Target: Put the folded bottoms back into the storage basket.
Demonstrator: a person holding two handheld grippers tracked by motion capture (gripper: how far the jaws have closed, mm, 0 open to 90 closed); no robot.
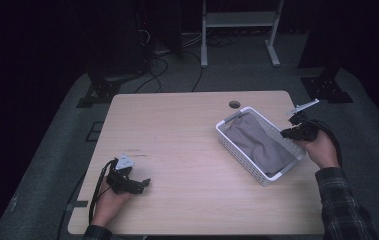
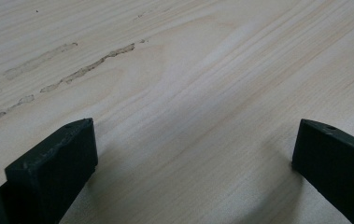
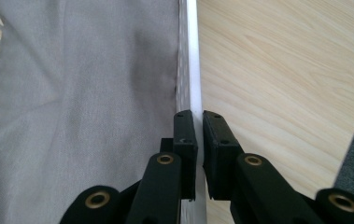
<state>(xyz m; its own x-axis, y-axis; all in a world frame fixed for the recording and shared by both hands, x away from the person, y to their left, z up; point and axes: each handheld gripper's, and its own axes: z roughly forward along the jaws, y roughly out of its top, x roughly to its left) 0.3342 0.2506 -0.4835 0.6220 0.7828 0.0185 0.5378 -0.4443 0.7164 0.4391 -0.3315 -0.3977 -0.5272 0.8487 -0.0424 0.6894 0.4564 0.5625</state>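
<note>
The right tool (image 3: 199, 126) is clamped on the near wall of the white basket (image 1: 237, 155), w/ one jaw inside against the grey cloth (image 1: 262, 142) and the other outside over the worktop (image 1: 177, 130). In the right tool's own view the thin white rim (image 3: 192, 56) runs straight up between the two pads, so the grip is on plastic, not fabric. That probably fits a pull or a lift of the whole basket, since pinching the wall gives a firm handle w/o disturbing what lies inside.

The basket sits at the right side of the worktop, angled diagonally, one corner near the round cable hole (image 1: 234, 104). The cloth fills most of it and lies loosely folded, approx. level w/ the rim. The person's right hand (image 1: 322, 147) comes at it from the worktop's right edge, which explains why the grip lands on that long side.

The left tool (image 2: 193, 154) has its jaws wide apart w/ nothing between them (just bare wood grain and a few pale scuff marks (image 2: 90, 67) ahead). In the high view it (image 1: 127, 180) rests low at the front-left, well apart from the basket, seemingly parked while the right does the work.
</note>
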